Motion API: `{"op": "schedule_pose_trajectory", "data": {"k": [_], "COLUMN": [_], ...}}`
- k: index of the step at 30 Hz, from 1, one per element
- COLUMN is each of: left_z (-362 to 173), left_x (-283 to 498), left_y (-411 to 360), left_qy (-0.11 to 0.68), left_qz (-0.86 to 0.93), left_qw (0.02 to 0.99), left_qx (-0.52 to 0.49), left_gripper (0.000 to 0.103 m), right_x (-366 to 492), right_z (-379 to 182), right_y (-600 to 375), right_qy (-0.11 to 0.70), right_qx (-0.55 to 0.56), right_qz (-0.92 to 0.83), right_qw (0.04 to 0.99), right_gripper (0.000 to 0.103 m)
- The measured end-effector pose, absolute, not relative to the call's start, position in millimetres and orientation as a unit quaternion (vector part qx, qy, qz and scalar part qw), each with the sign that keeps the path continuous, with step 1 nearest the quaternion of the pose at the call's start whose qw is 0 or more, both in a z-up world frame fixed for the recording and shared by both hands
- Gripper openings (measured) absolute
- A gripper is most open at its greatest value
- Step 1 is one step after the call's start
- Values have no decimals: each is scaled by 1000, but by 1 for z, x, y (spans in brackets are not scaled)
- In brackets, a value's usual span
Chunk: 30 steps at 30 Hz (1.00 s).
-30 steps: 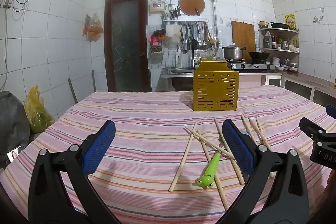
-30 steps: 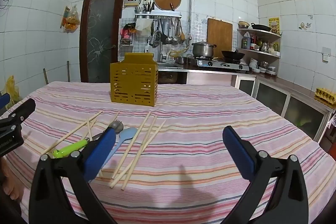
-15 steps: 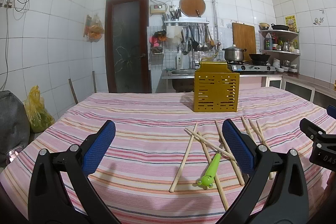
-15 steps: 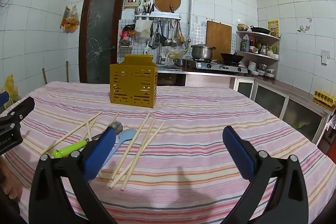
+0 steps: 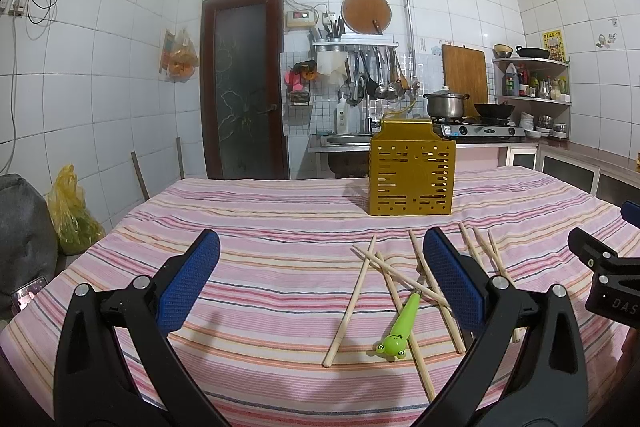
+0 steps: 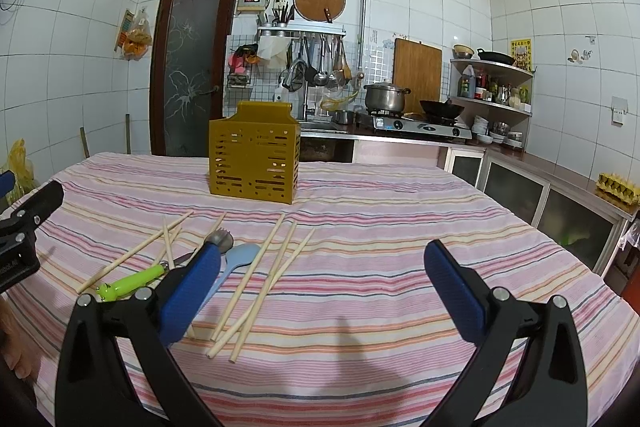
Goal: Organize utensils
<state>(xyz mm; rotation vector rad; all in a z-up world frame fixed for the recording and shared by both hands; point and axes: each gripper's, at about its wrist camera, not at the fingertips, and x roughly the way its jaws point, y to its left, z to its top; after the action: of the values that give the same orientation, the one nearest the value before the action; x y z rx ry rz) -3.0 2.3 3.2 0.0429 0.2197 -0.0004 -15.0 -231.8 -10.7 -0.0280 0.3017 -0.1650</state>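
Observation:
A yellow slotted utensil holder (image 5: 412, 179) stands upright on the striped tablecloth; it also shows in the right wrist view (image 6: 254, 158). Several wooden chopsticks (image 5: 352, 299) lie scattered in front of it, also in the right wrist view (image 6: 264, 275). A green frog-handled utensil (image 5: 398, 331) lies among them, also in the right wrist view (image 6: 128, 283), next to a blue spoon (image 6: 234, 261). My left gripper (image 5: 320, 279) is open and empty, above the cloth left of the utensils. My right gripper (image 6: 320, 287) is open and empty, right of them.
The table (image 5: 260, 219) carries a pink striped cloth. The other gripper's body shows at the right edge of the left wrist view (image 5: 608, 287) and the left edge of the right wrist view (image 6: 20, 235). A kitchen counter with stove (image 6: 416, 131) stands behind.

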Motion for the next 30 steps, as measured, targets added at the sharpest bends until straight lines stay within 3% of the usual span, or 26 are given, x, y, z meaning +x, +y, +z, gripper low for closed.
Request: {"op": "schedule_pose_trajectory", "data": {"k": [30], "left_z": [5], "left_x": [-5], "left_y": [2], "left_qy": [107], "left_qz": [0], "left_qw": [994], "left_qx": [23], "left_gripper": [98], "right_x": [-13], "right_z": [-15], "right_y": [-234], "right_qy": [153], "right_qx": [-16], "right_qz": [-84], "right_qw": [984], "right_gripper": [99]}}
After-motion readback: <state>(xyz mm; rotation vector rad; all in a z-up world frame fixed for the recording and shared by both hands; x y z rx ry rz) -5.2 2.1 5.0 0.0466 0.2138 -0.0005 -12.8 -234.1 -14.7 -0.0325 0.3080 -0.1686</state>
